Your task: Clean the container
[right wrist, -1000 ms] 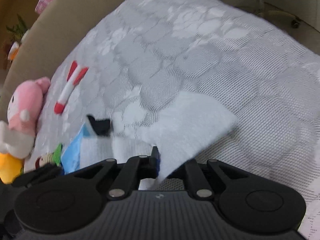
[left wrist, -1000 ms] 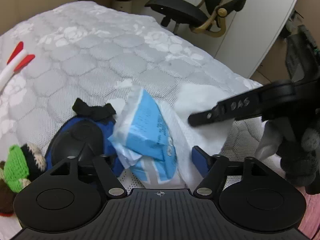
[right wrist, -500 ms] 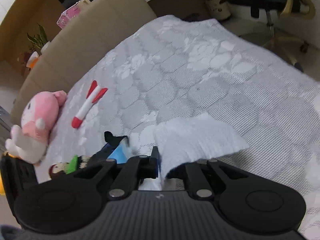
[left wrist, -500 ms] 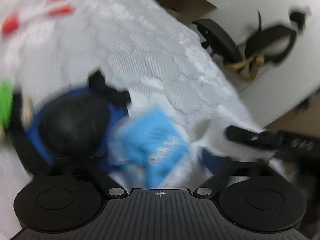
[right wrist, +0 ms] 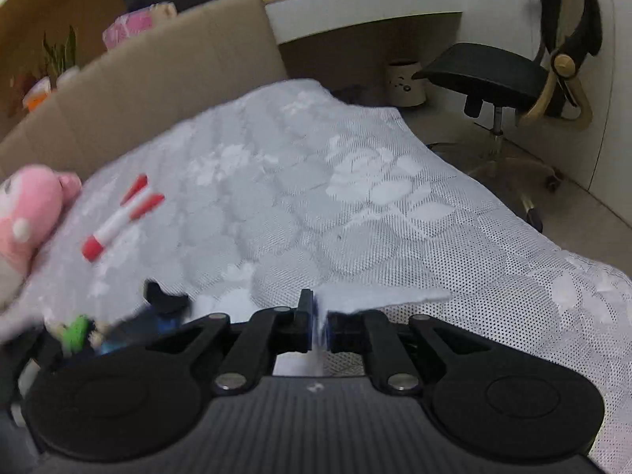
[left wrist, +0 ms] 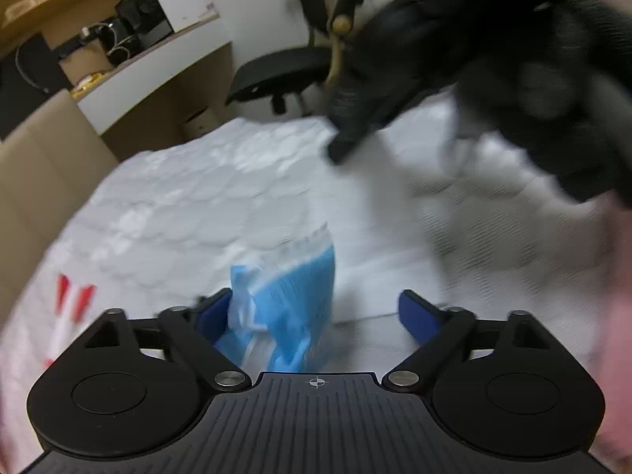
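You are working over the grey-white quilted mattress (right wrist: pixel 395 213), and by the look of it the cleaning itself has not begun; only the fetching of a wipe appears done. The likeliest container, a round blue-and-black case (right wrist: pixel 154 322), lies on the mattress at the lower left of the right wrist view, blurred and half hidden behind the gripper body, with nothing touching it that you can see; whether it is open I cannot tell. Your right gripper (right wrist: pixel 318 326) has its jaws pressed together on a thin white wipe sheet (right wrist: pixel 379 296), which trails off to the right above the mattress; that sheet is your cleaning tool, and it is well apart from the case. Your left gripper (left wrist: pixel 322 312) has just been opening; its blue pads (left wrist: pixel 414 312) stand wide apart, and the crumpled blue-and-white plastic wipe packet (left wrist: pixel 288 300) sits between them, against the left pad and clear of the right, so I judge it released or nearly so. What remains is everything that matters: bring the sheet to the case, steady the case, wipe it.
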The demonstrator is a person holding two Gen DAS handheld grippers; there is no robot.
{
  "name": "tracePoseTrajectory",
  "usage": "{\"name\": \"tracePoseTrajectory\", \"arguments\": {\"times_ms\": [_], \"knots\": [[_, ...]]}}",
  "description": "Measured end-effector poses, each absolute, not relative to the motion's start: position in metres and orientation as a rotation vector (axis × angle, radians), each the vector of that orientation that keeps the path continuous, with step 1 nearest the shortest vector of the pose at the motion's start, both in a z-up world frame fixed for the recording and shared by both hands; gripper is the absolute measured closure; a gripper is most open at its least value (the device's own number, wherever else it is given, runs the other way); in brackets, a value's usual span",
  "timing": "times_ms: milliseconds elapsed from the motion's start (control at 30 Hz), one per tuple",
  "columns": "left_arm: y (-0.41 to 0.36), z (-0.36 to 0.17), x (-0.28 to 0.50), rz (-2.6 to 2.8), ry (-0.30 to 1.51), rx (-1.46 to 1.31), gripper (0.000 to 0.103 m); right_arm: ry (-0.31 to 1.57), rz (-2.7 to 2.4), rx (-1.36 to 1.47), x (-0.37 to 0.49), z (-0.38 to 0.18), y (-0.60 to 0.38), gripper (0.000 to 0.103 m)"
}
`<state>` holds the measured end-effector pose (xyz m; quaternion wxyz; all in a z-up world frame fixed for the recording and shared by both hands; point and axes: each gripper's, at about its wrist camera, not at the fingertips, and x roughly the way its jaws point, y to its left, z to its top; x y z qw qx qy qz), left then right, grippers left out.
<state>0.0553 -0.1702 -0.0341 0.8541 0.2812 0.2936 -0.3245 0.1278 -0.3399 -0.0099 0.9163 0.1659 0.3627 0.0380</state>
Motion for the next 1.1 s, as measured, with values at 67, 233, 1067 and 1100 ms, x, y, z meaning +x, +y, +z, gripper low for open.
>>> {"name": "tracePoseTrajectory", "arguments": {"times_ms": [67, 233, 1067, 1100], "knots": [[-0.170, -0.037, 0.048, -0.702, 0.665, 0.543, 0.009, 0.706, 0.181, 0.456, 0.121, 0.008, -0.344, 0.096], [-0.165, -0.049, 0.053, -0.690, 0.759, 0.483, 0.009, 0.694, 0.463, 0.667, 0.113, 0.034, -0.335, 0.092], [-0.072, -0.041, 0.054, -0.669, 1.042, 0.176, 0.002, 1.060, 0.477, 0.265, 0.100, -0.043, -0.266, 0.039], [-0.068, -0.042, 0.053, -0.664, 1.045, 0.170, 0.002, 1.030, 0.439, 0.199, 0.102, -0.043, -0.258, 0.039]]}}
